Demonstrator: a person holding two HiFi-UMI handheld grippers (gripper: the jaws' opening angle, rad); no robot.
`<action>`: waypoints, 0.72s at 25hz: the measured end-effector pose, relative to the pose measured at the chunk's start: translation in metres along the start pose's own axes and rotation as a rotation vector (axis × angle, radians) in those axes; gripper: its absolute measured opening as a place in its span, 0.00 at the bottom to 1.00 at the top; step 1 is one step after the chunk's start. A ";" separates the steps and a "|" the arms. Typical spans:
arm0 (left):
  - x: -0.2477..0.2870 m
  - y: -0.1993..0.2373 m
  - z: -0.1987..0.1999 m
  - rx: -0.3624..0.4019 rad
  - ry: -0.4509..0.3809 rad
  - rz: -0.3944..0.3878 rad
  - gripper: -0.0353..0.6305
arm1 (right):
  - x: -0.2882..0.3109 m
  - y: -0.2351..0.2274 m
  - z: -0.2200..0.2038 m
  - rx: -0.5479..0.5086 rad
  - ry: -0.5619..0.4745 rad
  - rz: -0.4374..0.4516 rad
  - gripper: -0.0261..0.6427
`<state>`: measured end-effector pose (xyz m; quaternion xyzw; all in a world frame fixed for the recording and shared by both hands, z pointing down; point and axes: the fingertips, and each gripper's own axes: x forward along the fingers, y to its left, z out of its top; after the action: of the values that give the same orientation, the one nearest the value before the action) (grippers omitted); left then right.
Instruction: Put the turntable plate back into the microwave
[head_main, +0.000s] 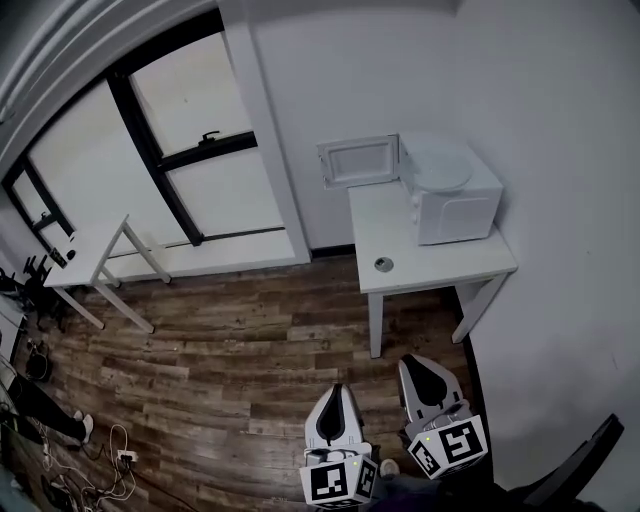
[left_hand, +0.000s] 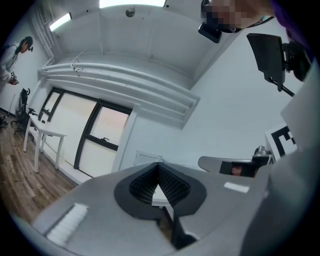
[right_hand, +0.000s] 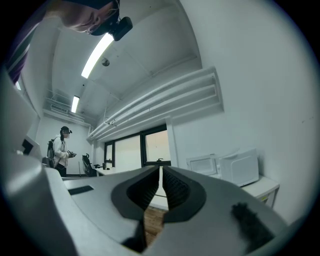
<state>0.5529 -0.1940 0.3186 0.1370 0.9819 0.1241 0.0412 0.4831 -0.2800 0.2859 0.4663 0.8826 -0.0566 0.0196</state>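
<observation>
A white microwave (head_main: 455, 200) stands on a small white table (head_main: 440, 265) against the wall, with its door (head_main: 358, 160) swung open to the left. The round glass turntable plate (head_main: 437, 172) lies on top of the microwave. A small round part (head_main: 384, 264) rests on the table in front of it. Both grippers hang over the wood floor, well short of the table. My left gripper (head_main: 337, 392) is shut and empty, and my right gripper (head_main: 413, 364) is likewise shut with nothing in it. The right gripper view shows the microwave (right_hand: 241, 167) and its open door (right_hand: 202, 165) ahead to the right.
A white desk (head_main: 95, 255) stands by the window at the left. Cables (head_main: 100, 470) and gear lie on the floor at the lower left. A dark chair part (head_main: 580, 465) sits at the lower right. A person (right_hand: 61, 149) stands far off.
</observation>
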 end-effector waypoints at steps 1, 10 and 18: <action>0.006 0.007 -0.002 -0.020 0.000 0.015 0.06 | 0.007 0.001 0.000 -0.004 -0.004 0.008 0.06; 0.102 0.062 0.001 -0.061 -0.006 -0.068 0.06 | 0.111 -0.016 -0.014 -0.017 -0.012 -0.011 0.06; 0.213 0.142 0.040 -0.014 -0.004 -0.133 0.06 | 0.242 -0.015 -0.007 -0.013 -0.037 -0.071 0.06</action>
<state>0.3897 0.0076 0.3066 0.0716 0.9878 0.1278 0.0522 0.3345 -0.0893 0.2728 0.4334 0.8984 -0.0600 0.0370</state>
